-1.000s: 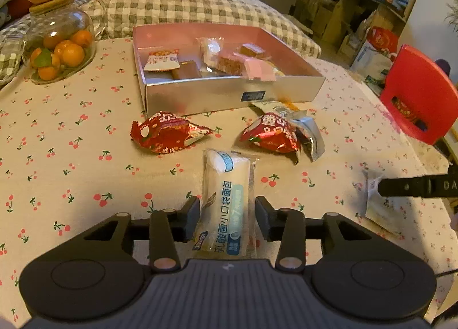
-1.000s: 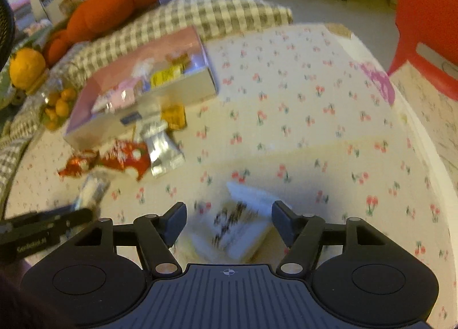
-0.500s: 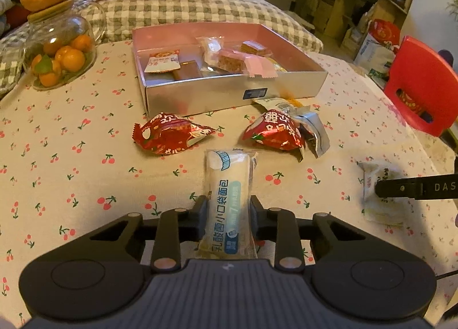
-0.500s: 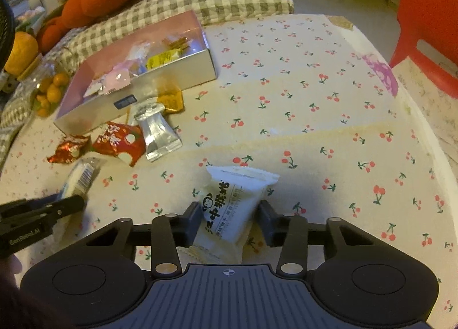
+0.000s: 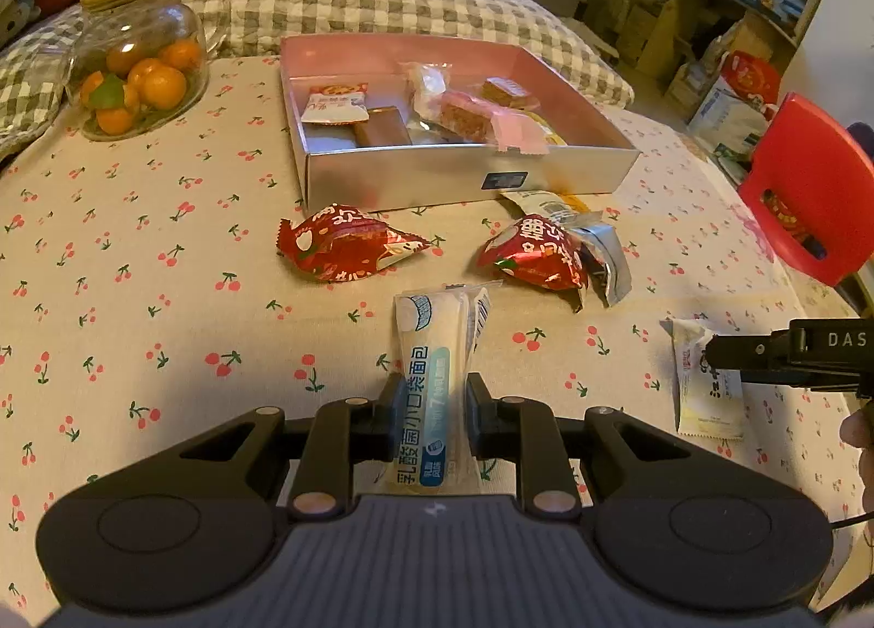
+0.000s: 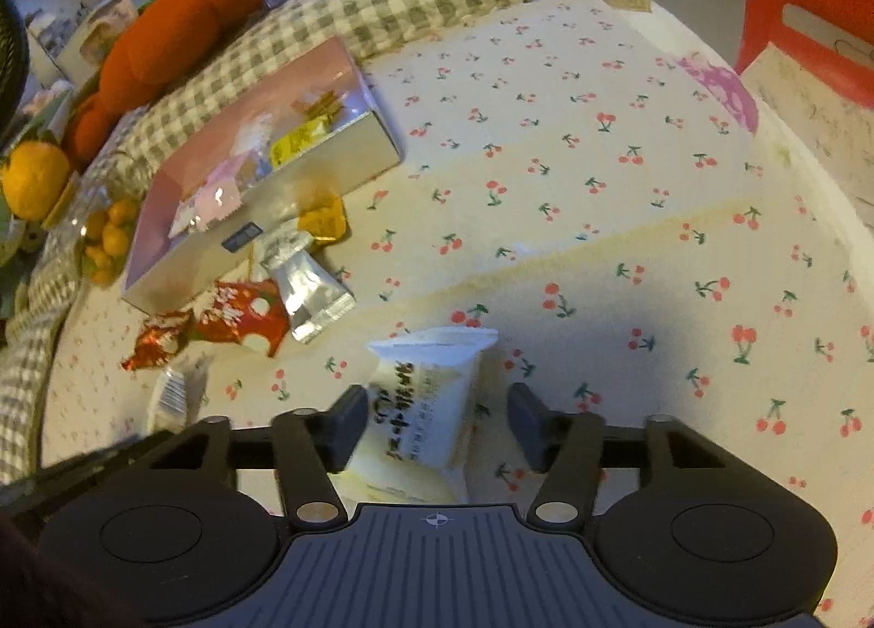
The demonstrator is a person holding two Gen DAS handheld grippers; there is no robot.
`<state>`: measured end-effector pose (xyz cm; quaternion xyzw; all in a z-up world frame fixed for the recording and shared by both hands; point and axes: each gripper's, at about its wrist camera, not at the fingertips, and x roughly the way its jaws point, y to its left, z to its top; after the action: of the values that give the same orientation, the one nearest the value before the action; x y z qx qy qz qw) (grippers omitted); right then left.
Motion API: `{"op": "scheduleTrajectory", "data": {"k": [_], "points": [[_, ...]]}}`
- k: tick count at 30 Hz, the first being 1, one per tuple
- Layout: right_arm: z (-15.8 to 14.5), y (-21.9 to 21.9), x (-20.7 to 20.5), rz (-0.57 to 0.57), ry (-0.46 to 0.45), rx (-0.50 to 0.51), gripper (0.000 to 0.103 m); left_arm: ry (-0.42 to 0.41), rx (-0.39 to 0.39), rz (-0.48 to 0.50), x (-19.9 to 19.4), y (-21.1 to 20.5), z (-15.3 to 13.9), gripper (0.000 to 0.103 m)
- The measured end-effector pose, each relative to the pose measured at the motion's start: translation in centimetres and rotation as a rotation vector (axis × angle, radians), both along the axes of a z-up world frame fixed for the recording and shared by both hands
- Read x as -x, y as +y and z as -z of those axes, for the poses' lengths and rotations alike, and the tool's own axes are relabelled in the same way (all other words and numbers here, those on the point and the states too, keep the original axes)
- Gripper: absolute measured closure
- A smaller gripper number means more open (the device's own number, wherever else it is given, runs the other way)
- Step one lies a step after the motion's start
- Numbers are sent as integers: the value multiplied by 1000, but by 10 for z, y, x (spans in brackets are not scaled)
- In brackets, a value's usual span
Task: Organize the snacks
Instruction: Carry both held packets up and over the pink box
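Cherry-printed cloth covers the table (image 5: 164, 256), and most of the snacks lie loose on it, in front of the silver box (image 5: 470, 174) that already holds a few wrapped pieces.

What has changed is the left gripper (image 5: 431, 409). A second ago its jaws stood apart on either side of the long white bread packet (image 5: 431, 382); now they have closed in and pinch it at its middle, and the wrapper is squeezed narrow between the pads. The packet lies flat on the cloth, its far end pointing toward the box. To my eye the grasp is made and the lift into the box comes next.

The right gripper (image 6: 437, 426) tells another story. Half a second ago its jaws sat tight against the small white snack packet (image 6: 426, 398); they have just been opening, and now the packet rests between them with a clear gap on the right side, the left pad close to or brushing the wrapper. It is not held. That grip probably needs to be taken again before this one can travel.

Two red wrapped snacks (image 5: 349, 245) and a silver sachet (image 5: 606, 256) wait just before the box, untouched.
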<state>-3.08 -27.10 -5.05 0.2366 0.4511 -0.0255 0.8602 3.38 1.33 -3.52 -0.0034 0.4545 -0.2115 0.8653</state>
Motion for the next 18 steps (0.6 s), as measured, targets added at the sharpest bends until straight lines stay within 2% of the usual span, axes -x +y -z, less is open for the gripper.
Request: {"op": "scheduleTrajectory", "data": {"k": [2, 7, 9, 11, 12, 18], "points": [[1, 10, -3, -15, -4, 38, 44, -1, 0, -4, 0, -1, 0, 83], [4, 51, -5, -93, -31, 278, 42, -10, -8, -5, 1, -1, 0, 83], [6, 63, -5, -123, -48, 363, 47, -11, -10, -6, 2, -1, 0, 83], [4, 65, -5, -134, -54, 359, 56, -8, -12, -8, 2, -1, -1, 83], [3, 63, -6, -129, -46, 347, 57, -6, -11, -10, 2, 0, -2, 83], [-5, 49, -10, -104, -28, 201, 57, 9, 9, -17, 0, 3, -7, 84]]}}
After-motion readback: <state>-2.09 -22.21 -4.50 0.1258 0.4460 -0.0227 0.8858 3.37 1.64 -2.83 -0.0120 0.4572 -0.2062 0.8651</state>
